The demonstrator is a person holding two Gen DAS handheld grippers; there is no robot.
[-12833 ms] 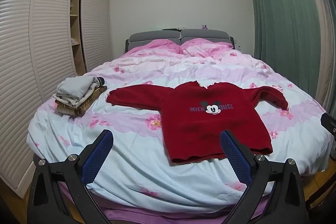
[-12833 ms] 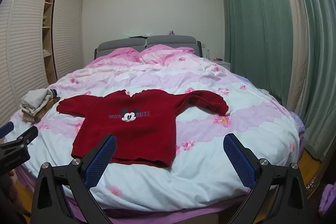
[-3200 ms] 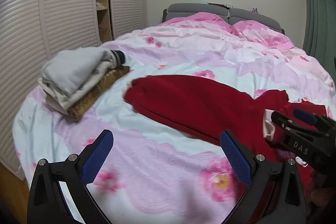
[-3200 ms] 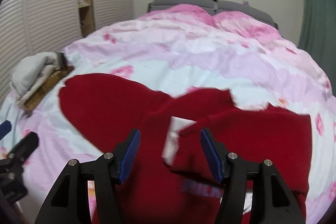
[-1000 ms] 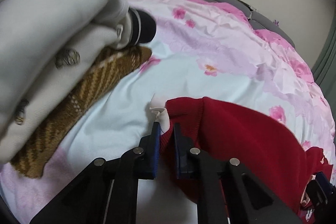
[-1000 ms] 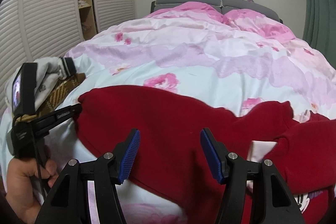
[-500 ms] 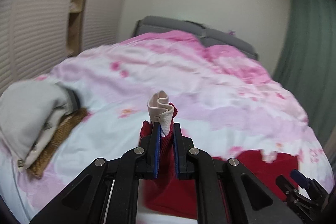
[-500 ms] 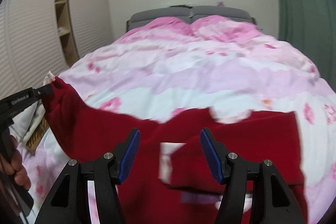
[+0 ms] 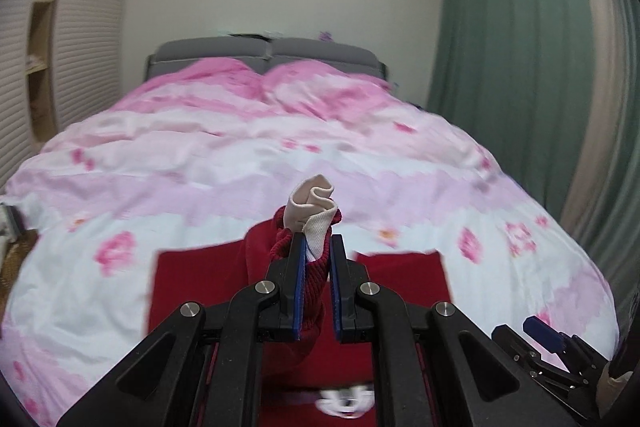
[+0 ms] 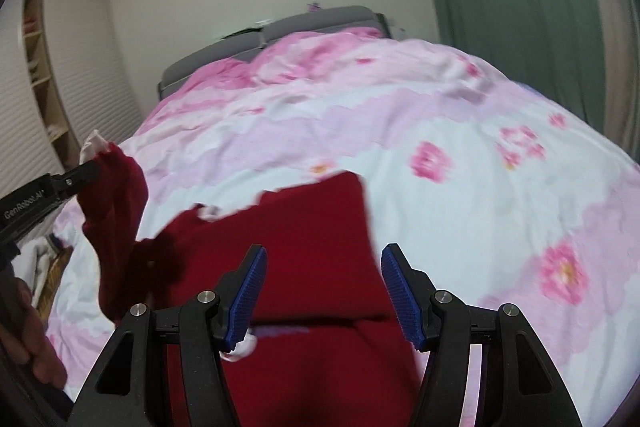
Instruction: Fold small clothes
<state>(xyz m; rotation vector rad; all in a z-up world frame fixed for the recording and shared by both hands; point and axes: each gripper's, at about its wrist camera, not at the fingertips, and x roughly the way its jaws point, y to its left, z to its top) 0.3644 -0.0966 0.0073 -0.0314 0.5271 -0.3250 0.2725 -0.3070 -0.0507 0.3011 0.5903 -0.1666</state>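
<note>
While the red sweater lies across the near edge of the bed, the left gripper pinches its sleeve cuff tight, lifted clear of the quilt over the sweater's body. Hovering above the body, the right gripper stands wide apart, holding nothing.

Black hand-held gripper, blue ribbed pads, silver screws, "GenRobot.AI" lettering.
</note>
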